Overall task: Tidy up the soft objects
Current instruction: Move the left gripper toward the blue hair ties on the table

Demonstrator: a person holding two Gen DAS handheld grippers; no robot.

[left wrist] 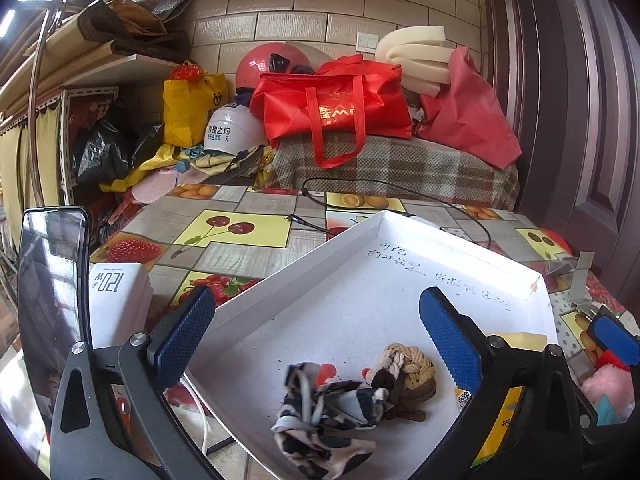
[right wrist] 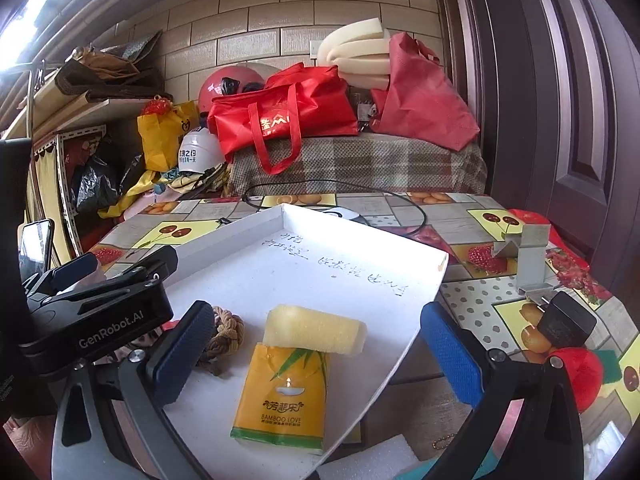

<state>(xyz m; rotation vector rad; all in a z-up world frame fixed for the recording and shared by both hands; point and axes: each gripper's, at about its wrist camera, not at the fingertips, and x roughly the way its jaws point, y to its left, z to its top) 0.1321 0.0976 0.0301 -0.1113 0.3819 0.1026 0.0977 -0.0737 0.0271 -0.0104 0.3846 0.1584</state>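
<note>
Mid-task, by the look of it: several soft things already in the shallow white tray [left wrist: 256, 300], both tools just let go, more left to collect.

Left gripper [left wrist: 320, 336]: jaws spread as wide as they go, nothing between the blue pads, hovering over the tray's near-left part. Directly below, a crumpled black-and-white cloth [left wrist: 324, 420] lying free on the tray floor, touching a braided rope knot [left wrist: 408, 372] just to its right. No pad in contact with either.

Right gripper [right wrist: 316, 356]: likewise fully spread and empty, above the tray's near edge. Between the fingers, untouched: a yellow sponge block [right wrist: 316, 330] resting on the far end of a yellow tissue pack [right wrist: 284, 404], the pack lying flat near the tray's near edge.

Off the tray, past its right edge on the fruit-print tablecloth [right wrist: 464, 296]: a red plush toy [right wrist: 580, 372] and a pink fluffy thing [left wrist: 608, 388], probably next. Likely call: swing the right tool across to the red plush, straddle it, close gently, lift over the tray rim. Black charger [right wrist: 566, 326] close beside the plush, so some care with approach.
</note>
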